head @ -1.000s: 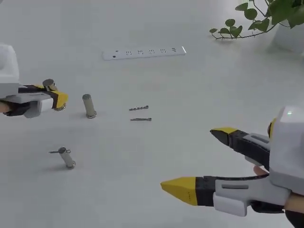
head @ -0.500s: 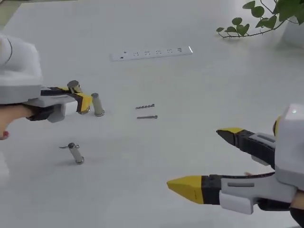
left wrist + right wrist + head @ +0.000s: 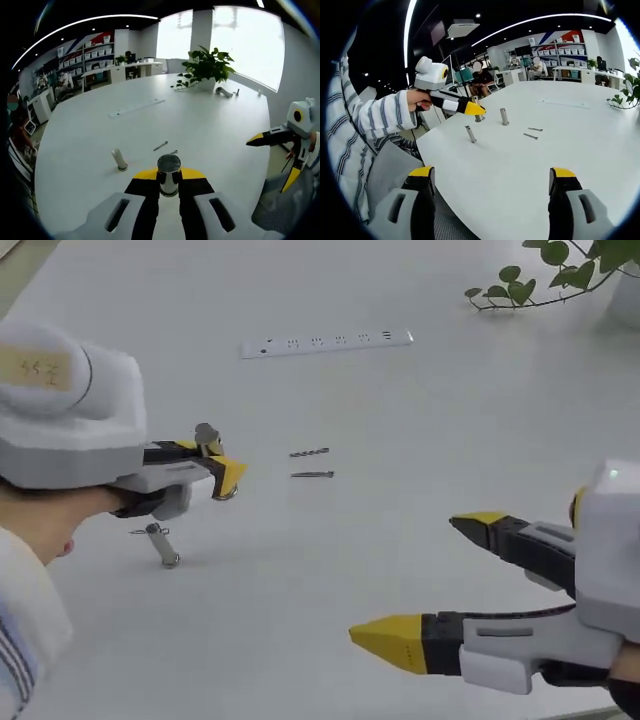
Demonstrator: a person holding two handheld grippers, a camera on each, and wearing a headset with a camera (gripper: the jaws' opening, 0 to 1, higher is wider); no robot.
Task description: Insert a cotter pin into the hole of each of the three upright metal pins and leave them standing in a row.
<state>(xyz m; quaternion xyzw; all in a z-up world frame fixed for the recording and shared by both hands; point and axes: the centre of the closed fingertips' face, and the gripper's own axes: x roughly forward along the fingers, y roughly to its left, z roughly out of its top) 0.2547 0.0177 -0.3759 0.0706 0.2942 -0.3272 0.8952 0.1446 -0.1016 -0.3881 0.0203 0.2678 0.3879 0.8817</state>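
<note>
There are three metal pins. The first pin [image 3: 169, 176] stands clamped between the jaws of the left gripper [image 3: 222, 470]. The second pin [image 3: 119, 160] stands upright on the white table [image 3: 420, 420], ahead and to the left of these jaws, not touching them. The third pin [image 3: 160, 544] leans beside and below the left jaws, with one inserted cotter pin [image 3: 138, 532] through its top.

Two more cotter pins lie ahead of the left jaws, near each other: the farther cotter pin [image 3: 309, 452] and the nearer cotter pin [image 3: 313, 475].

The jaws of the right gripper [image 3: 400, 580] are spread wide and hold nothing, well apart from all the pins.

Beyond the jaws lie one power strip [image 3: 327, 342] and one plant [image 3: 540, 275].

The yellow label [image 3: 40, 368] on the left gripper carries marks too small to read.
</note>
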